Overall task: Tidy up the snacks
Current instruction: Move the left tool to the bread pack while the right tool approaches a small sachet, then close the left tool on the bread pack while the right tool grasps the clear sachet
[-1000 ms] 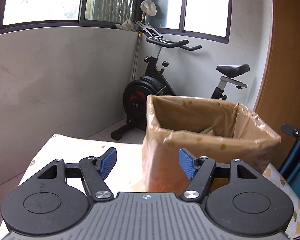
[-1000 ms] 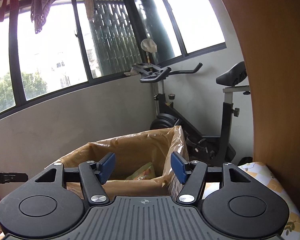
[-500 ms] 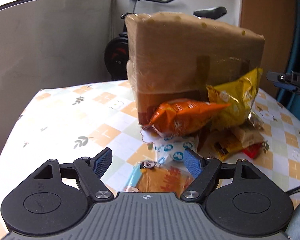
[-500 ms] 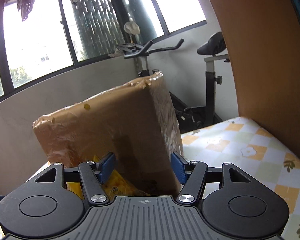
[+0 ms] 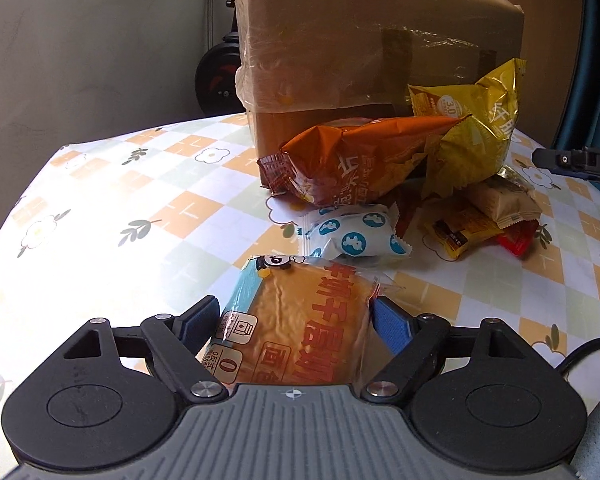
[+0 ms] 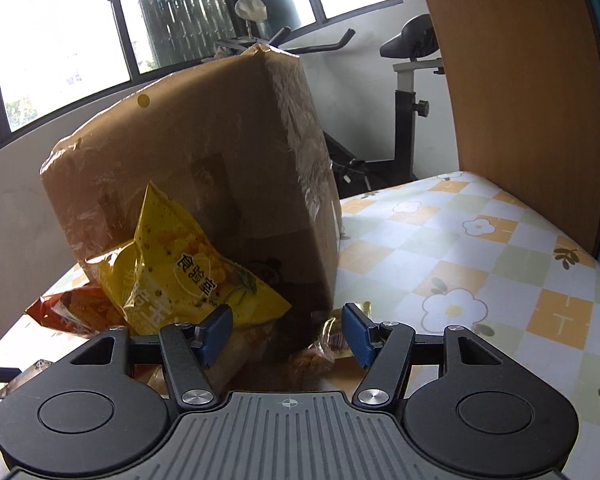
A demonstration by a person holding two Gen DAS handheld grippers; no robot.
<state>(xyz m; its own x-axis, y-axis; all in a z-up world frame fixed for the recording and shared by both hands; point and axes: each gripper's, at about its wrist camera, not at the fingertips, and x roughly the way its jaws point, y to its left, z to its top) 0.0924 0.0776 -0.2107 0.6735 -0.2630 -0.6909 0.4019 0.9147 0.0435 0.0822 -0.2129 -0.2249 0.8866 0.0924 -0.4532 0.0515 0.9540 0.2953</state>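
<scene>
A wrapped bread pack [image 5: 300, 344] with red lettering lies on the tablecloth between the fingers of my left gripper [image 5: 293, 306]. Its jaws are opening and the pads stand beside the wrapper without squeezing it. Beyond it lie a white-and-blue pack [image 5: 356, 236], an orange bag [image 5: 360, 156] and a yellow bag [image 5: 472, 140], heaped against the plastic-wrapped cardboard box [image 5: 360, 40]. My right gripper [image 6: 287, 312] hangs open low by the box [image 6: 200, 160], beside the yellow bag [image 6: 188, 276]. Small wrapped snacks [image 6: 332, 340] lie under it, none gripped.
Small brown, yellow-black and red packs [image 5: 480, 216] lie at the right of the heap. The checked flower tablecloth [image 5: 120, 208] covers the table. An exercise bike [image 6: 404, 92] stands behind, a wooden panel [image 6: 520, 80] at the right, a grey wall at the left.
Both grippers have come down from above the box's open top to table level. The left jaws have spread wider and now flank the bread pack. The right jaws look unchanged.
</scene>
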